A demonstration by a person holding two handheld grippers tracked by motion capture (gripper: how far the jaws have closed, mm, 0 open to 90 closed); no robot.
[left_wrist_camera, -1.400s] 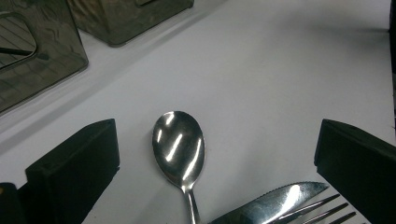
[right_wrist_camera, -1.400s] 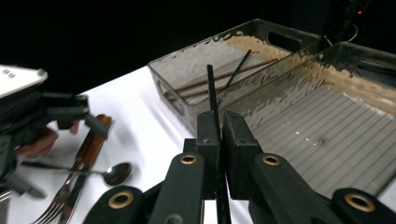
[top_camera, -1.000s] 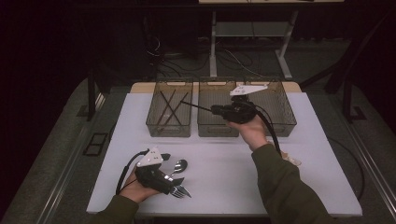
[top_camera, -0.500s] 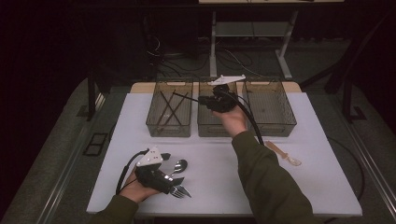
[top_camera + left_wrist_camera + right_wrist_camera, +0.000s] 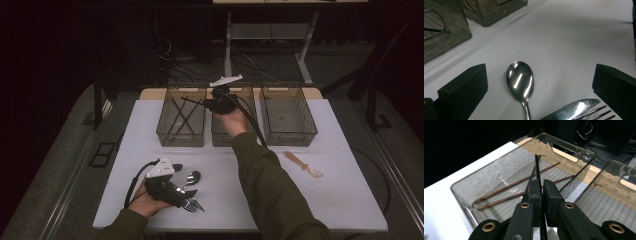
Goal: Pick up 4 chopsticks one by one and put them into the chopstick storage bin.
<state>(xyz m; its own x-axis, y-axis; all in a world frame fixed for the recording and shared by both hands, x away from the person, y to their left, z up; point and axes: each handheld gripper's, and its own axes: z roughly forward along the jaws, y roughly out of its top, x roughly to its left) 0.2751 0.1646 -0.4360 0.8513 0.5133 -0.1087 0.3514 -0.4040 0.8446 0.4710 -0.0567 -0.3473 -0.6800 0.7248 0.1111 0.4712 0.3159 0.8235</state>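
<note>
Now pinching a thin black chopstick (image 5: 537, 173) between pressed-together right gripper (image 5: 542, 185) jaws, over the left clear plastic bin (image 5: 499, 182) holding brown chopsticks (image 5: 516, 185); sorting step, next calling for release inside. Left gripper (image 5: 539, 82) spread around shiny steel spoon (image 5: 520, 81).

Wooden spoon (image 5: 303, 164), empty rt bin (image 5: 288, 116)

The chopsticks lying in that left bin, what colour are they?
Reddish brown; the chopsticks in the bin show best in the right gripper view.
</note>
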